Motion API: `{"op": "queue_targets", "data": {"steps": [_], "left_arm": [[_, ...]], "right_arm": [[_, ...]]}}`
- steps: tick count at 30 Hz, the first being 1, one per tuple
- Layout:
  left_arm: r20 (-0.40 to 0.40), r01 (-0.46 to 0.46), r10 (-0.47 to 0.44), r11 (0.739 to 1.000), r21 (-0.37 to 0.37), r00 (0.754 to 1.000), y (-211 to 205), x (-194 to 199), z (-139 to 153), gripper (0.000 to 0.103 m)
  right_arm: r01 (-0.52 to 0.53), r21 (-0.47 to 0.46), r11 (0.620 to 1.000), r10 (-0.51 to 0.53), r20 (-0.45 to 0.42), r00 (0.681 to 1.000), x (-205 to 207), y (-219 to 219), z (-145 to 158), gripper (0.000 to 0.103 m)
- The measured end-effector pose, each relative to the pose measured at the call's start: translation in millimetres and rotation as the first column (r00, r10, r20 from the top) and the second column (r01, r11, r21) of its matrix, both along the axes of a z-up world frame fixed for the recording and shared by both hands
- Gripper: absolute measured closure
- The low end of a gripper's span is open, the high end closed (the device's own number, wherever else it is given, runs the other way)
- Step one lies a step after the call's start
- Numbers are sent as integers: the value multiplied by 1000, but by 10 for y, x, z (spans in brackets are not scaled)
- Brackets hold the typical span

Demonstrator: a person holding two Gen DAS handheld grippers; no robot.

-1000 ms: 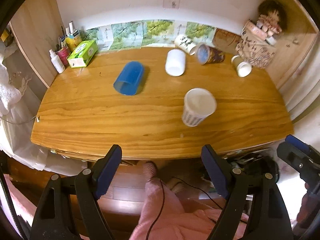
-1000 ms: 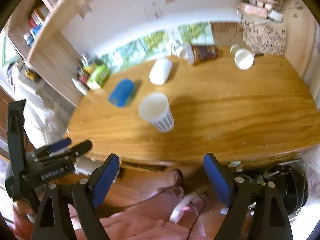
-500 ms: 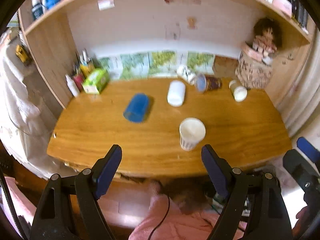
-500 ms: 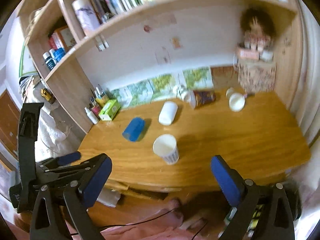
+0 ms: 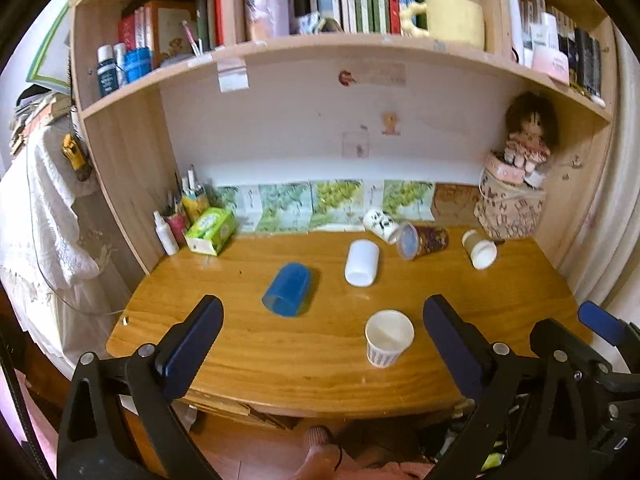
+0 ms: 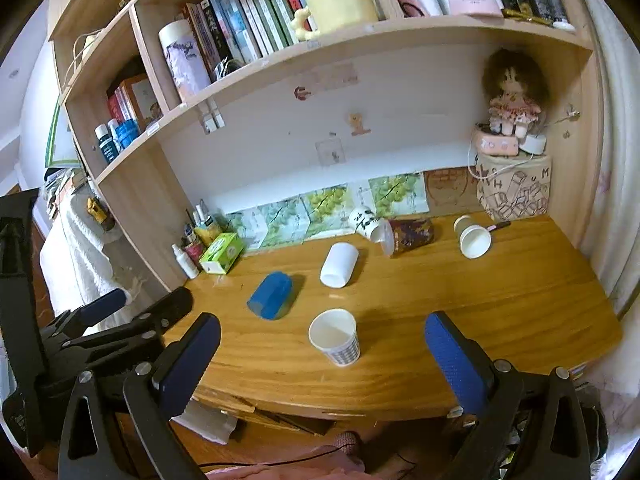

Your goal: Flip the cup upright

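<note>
A white paper cup with a checked band (image 5: 387,337) (image 6: 335,337) stands upright near the desk's front edge. A blue cup (image 5: 288,289) (image 6: 272,296), a white cup (image 5: 361,262) (image 6: 339,264), a patterned white cup (image 5: 380,221), a dark printed cup (image 5: 422,239) (image 6: 410,234) and a tan paper cup (image 5: 480,249) (image 6: 473,237) lie on their sides. My left gripper (image 5: 322,352) and right gripper (image 6: 322,360) are open and empty, held off the desk's front edge, apart from every cup.
The wooden desk (image 5: 460,292) sits under a bookshelf. A green tissue box (image 5: 211,230), bottles and pens stand at the back left. A doll on a printed box (image 5: 512,208) stands at the back right. White cloth hangs to the left.
Both grippers have pulled back and tilted up from the desk, so the bookshelf now shows. The cups have not moved.
</note>
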State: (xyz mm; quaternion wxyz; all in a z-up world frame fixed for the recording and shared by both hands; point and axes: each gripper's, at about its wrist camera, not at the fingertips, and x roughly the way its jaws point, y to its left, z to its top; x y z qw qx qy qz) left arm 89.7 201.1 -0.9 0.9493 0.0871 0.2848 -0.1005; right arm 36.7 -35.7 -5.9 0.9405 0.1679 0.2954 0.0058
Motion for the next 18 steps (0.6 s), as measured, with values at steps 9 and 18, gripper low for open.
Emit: {"op": "queue_targets", "data": {"steps": [9,18], "left_arm": [[26,-21,21,1000,2,999,-28,-42,37,2],[61,-27,28,1000,-8,998,-97,-124,69,2]], "right_arm": [[-11,-6,1000,11,19,1000,40,0,31,1],[4,-36,999,-2,63,998,-43,-43,114,1]]}}
